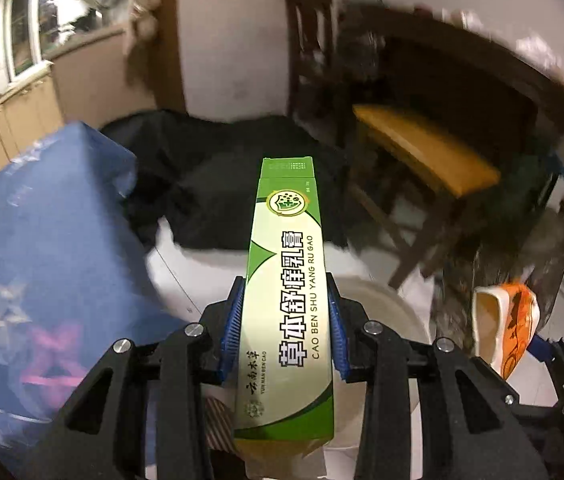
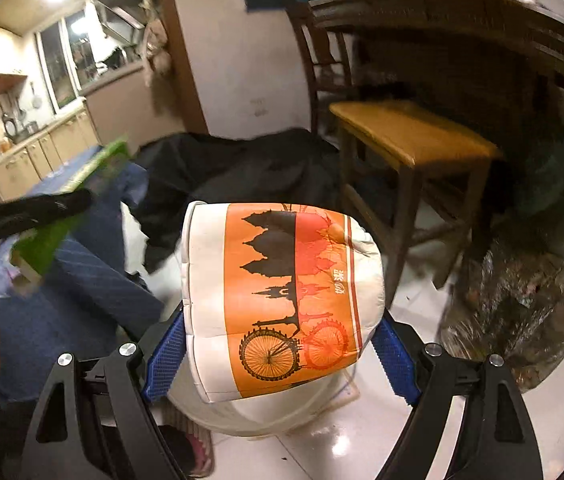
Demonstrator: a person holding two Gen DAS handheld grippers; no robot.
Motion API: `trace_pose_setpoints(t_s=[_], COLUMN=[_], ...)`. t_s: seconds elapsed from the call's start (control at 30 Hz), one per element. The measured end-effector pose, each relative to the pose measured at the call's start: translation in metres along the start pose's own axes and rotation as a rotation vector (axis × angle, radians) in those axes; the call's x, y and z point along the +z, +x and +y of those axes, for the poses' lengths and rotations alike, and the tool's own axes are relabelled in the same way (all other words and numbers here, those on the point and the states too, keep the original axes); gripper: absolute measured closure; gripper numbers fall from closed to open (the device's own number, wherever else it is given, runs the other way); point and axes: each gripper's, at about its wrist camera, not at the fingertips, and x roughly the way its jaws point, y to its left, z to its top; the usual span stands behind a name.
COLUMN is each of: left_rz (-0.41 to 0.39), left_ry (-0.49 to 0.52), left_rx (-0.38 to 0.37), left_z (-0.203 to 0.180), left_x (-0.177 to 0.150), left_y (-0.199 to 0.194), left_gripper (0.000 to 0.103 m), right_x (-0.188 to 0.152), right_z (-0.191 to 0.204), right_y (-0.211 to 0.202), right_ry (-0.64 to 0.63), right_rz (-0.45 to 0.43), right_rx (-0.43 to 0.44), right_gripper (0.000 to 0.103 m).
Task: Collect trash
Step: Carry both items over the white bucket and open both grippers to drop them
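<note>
Left gripper [image 1: 287, 326]: jaws narrow, blue pads [image 1: 229, 332] pressed on both long sides of a green ointment carton [image 1: 288, 280]. The carton is clamped near its rear half, and its far end sticks out forward past the fingertips, over a black bag [image 1: 210, 184] on the floor. A blue plastic bag [image 1: 50, 240] sits just left of it.

Right gripper [image 2: 280, 344]: jaws wide, blue pads [image 2: 166, 354] against either side of a white-and-orange paper wrapper [image 2: 282, 296] printed with a skyline and wheels. It looks soft and crumpled, and the pads dent it slightly. Under it is a round white container [image 2: 266, 412], probably a bin; its rim is mostly hidden.

In the right wrist view the left gripper and its carton appear blurred at the left edge, above the blue bag. A wooden stool [image 2: 410, 136] stands beyond on the tile floor [image 2: 422, 420].
</note>
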Motion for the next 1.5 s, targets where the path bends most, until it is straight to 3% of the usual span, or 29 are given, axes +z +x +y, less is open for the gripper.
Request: trace_pose_setpoints(t_s=[0.1,0.23,0.43,0.73,1.03,1.23,1.5], left_rz=[0.104,0.244,0.328,0.352,0.348,0.321,0.327], left_ry=[0.022,0.026,0.102,0.147,0.136,0.153,0.153], left_rx=[0.001,0.000,0.037,0.022,-0.073,-0.155,-0.180], left_z=[-0.023,-0.023,-0.014,-0.003,0.011,0.013,0.025], left_x=[-0.017,-0.044,-0.067,-0.064,-0.057,-0.056,-0.053], left_y=[0.047,0.100,0.136,0.149,0.142,0.130,0.126], left_gripper=[0.068,0.068,0.067,0.067,0.066,0.066,0.062], right_x=[-0.003,-0.015,-0.023,-0.025,-0.022,-0.014,-0.007], right_z=[-0.005,-0.010,-0.019,-0.005,0.000,0.012,0.009], right_y=[0.033,0.082,0.131,0.158,0.151,0.140,0.137], right_ry=[0.002,-0.006,-0.003,-0.067,-0.115,-0.165,-0.151], right_rz=[0.031,0.103,0.180,0.233,0.224,0.206,0.226], right_rx=[0.009,0.019,0.009,0.033,0.043,0.127,0.190], right_gripper=[0.019,0.019,0.019,0.019,0.019,0.019,0.019])
